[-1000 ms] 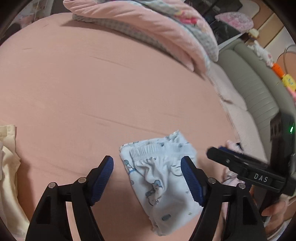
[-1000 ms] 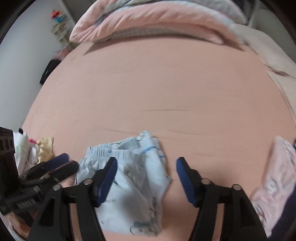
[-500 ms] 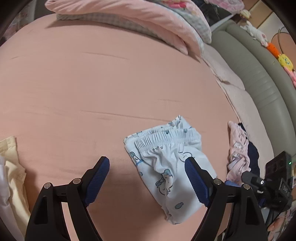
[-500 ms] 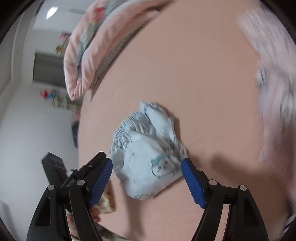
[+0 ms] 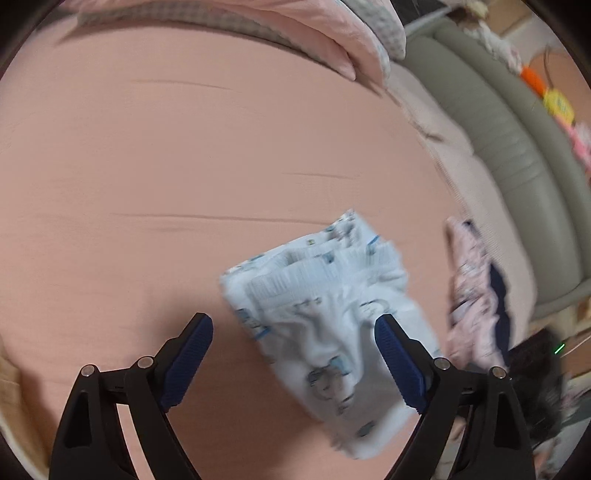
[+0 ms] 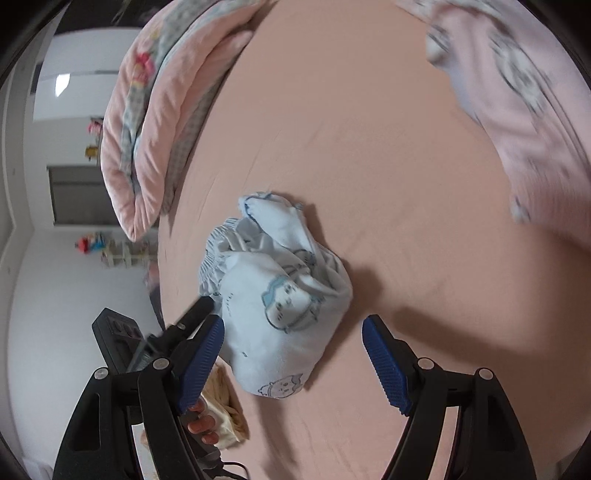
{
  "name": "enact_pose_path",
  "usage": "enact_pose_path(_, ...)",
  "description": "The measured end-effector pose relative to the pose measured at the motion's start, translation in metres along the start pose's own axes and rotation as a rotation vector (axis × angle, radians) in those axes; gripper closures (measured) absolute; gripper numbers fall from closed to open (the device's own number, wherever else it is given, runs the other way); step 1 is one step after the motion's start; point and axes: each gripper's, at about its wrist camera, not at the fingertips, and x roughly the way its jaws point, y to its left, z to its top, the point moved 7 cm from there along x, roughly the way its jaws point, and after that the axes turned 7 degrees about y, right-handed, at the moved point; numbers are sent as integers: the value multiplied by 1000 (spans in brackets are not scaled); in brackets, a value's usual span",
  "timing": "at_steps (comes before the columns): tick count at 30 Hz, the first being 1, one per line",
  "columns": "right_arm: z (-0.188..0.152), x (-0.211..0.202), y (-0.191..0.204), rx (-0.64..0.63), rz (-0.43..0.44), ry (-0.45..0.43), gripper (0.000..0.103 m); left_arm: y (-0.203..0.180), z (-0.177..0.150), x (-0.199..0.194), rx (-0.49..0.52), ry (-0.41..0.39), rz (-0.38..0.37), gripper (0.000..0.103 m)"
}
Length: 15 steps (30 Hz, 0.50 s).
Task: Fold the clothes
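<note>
A small pale-blue printed pair of child's shorts (image 5: 325, 314) lies folded on the pink bedsheet (image 5: 184, 147). It also shows in the right wrist view (image 6: 277, 295), bunched, with the elastic waistband at its left. My left gripper (image 5: 293, 365) is open and empty, just above the sheet, with its right finger over the shorts. My right gripper (image 6: 291, 365) is open and empty, hovering over the near end of the shorts. The left gripper's tip (image 6: 195, 314) touches the shorts' left edge in the right wrist view.
A pink patterned garment (image 5: 472, 295) with a dark piece lies to the right of the shorts, and shows blurred in the right wrist view (image 6: 524, 92). A folded pink quilt (image 5: 314, 33) lies at the far edge. A grey padded bed rail (image 5: 517, 147) runs along the right. A yellow garment (image 6: 225, 413) lies at the left.
The right gripper has rolled and swung away to the right, off the shorts. The left gripper has shifted left of the shorts. Both stayed open; the shorts lie still.
</note>
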Motion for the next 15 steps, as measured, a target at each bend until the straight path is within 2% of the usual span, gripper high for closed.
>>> enact_pose_path(2,-4,8,-5,36,14,-3,22,1,4,5,-24,4,-16,13)
enact_pose_path(6,-10,26,-10,80,29,24,21,8,11,20,-42,36,12,13)
enact_pose_path(15,-1,48,6,-2,26,-13,20,14,23,29,-58,58,-75,13)
